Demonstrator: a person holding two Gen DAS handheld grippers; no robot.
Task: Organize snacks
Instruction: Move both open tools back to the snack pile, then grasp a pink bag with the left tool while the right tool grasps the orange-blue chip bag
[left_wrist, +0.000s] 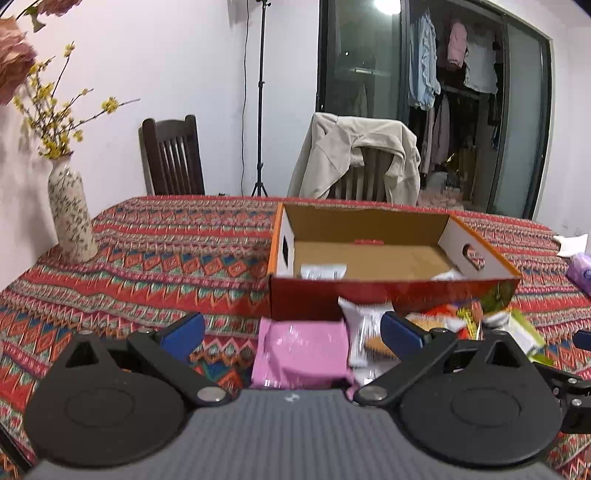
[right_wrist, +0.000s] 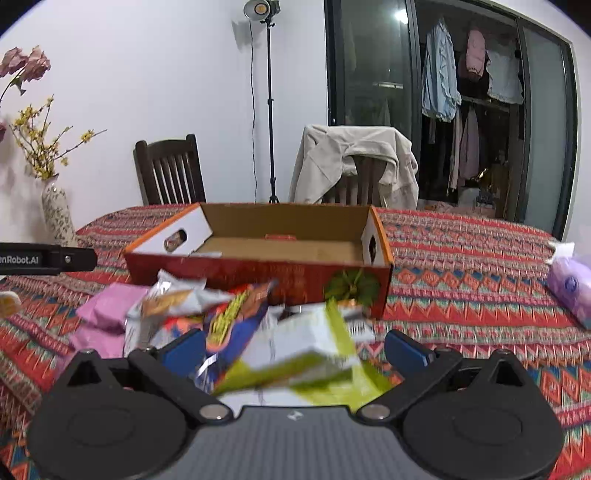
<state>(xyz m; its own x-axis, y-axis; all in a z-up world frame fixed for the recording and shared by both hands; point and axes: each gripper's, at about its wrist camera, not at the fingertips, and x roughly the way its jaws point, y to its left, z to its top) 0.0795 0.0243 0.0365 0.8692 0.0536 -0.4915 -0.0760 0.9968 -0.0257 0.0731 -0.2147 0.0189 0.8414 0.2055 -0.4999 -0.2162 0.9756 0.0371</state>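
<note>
The snacks lie in a loose heap on the counter, pushed up against the near wall of the open cardboard box, which looks like the place they are meant to end up. A white packet and another pale one at the far right already lie on the box floor, so I'd judge the sorting has begun but most of it is left.

The left gripper has its fingers spread wide with nothing between the pads; a pink packet lies on the cloth right between them, with a clear-wrapped biscuit pack just inside the right finger. That spread suits coming down over the flat pink packet.

The right gripper is likewise released, fingers apart. A green-and-white packet sits tilted between them, blurred, and I cannot tell whether it touches either pad. A blue-and-yellow bag leans by its left finger, with silvery wrappers beyond.

Well off to the right of those fingers lies a purple tissue pack; far left stands a flowered vase.
</note>
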